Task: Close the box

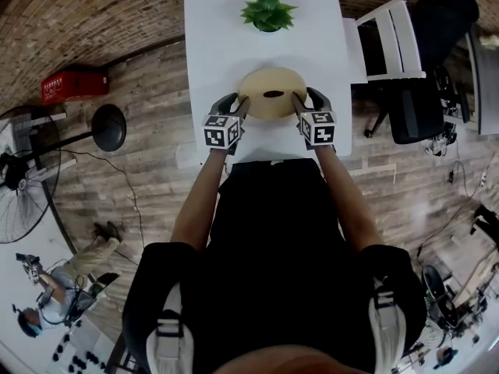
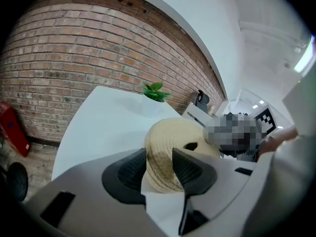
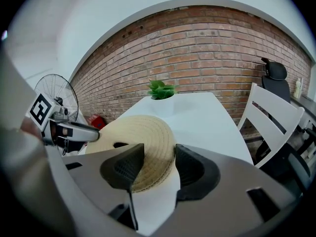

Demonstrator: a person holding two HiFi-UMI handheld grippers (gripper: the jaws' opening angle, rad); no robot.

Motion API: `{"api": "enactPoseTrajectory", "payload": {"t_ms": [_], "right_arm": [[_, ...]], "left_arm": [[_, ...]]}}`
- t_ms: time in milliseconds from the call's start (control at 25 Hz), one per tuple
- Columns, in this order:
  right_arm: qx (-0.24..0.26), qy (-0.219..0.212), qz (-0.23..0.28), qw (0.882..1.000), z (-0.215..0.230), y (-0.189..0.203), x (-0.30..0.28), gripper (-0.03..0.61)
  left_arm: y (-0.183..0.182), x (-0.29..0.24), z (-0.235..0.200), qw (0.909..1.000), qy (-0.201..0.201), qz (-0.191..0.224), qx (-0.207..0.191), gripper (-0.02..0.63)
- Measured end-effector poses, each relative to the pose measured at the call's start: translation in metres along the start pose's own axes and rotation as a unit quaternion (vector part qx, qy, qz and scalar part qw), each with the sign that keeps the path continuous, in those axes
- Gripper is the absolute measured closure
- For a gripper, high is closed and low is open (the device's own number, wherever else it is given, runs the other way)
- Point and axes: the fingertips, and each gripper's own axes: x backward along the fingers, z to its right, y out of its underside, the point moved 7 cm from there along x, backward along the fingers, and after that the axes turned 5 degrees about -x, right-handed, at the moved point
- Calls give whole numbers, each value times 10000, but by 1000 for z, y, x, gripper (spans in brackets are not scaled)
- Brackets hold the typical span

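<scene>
Sitting on the near part of the white worktop (image 1: 312,29), midway between its left and right edges, the round straw-coloured woven box (image 1: 271,92) shows a dark oval hole in its domed top. The left tool (image 2: 159,164) is clamped on the box's left rim, one pad against the side wall and the other over the top. The right tool (image 3: 159,163) grips the right rim the same way, its jaws partly apart around the woven edge. A potted plant (image 1: 267,10) stands at the far end, well apart from the box. A white chair (image 1: 386,41) stands to the right of the worktop.
</scene>
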Motion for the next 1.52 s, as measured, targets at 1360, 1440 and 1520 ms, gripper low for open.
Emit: {"api": "enactPoseTrajectory", "payload": {"t_ms": [1360,1440,1520], "right_arm": [[1285,-1394,452,9808,-6,-19,67,583],[1349,-1477,453,9788,-5,-20,70,583],[1424,-1555,434,9766,-3,-20,73,583]], "left_arm": [[-30,71,56,9906,-871,918,-520,592],[-31,74,61,9895,-902,959,-591,592],[-31,76,65,9887,-944,989,-618,592]]}}
